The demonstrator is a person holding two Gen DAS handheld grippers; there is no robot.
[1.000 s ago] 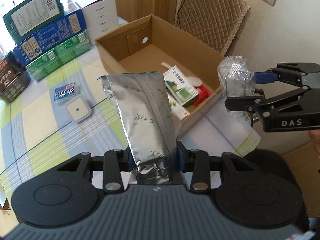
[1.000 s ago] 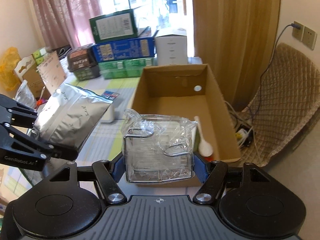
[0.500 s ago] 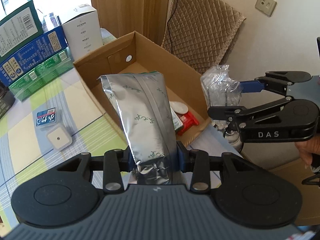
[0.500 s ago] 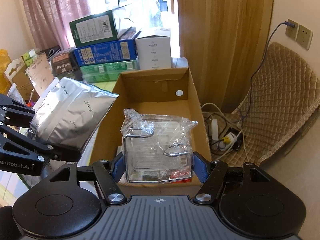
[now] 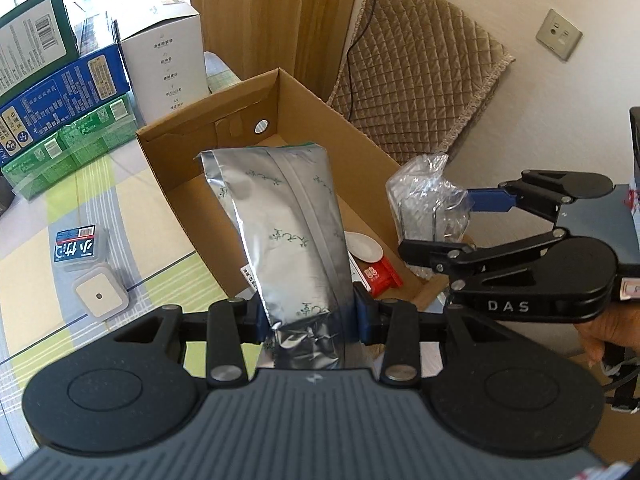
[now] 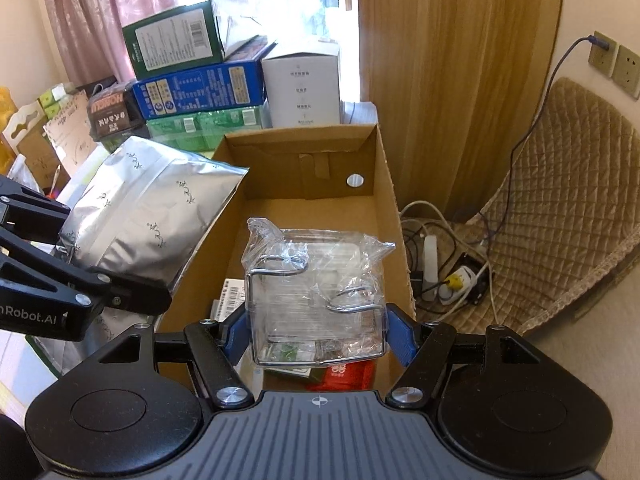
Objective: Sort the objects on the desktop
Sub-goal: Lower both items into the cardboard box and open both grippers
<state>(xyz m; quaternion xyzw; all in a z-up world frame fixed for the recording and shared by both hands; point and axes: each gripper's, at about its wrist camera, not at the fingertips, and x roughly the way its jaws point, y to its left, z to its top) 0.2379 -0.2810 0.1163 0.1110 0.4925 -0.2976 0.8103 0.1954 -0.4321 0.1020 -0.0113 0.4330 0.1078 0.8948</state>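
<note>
One silver foil pouch is clamped in the left tongs, one plastic-wrapped wire rack in the right tongs; both are held over one open cardboard box on the bench.

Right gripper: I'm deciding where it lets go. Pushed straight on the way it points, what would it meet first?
The right gripper, shut on the plastic-wrapped clear box, points down into the open cardboard box. It would probably first meet the packets lying inside; depth is unclear.
</note>
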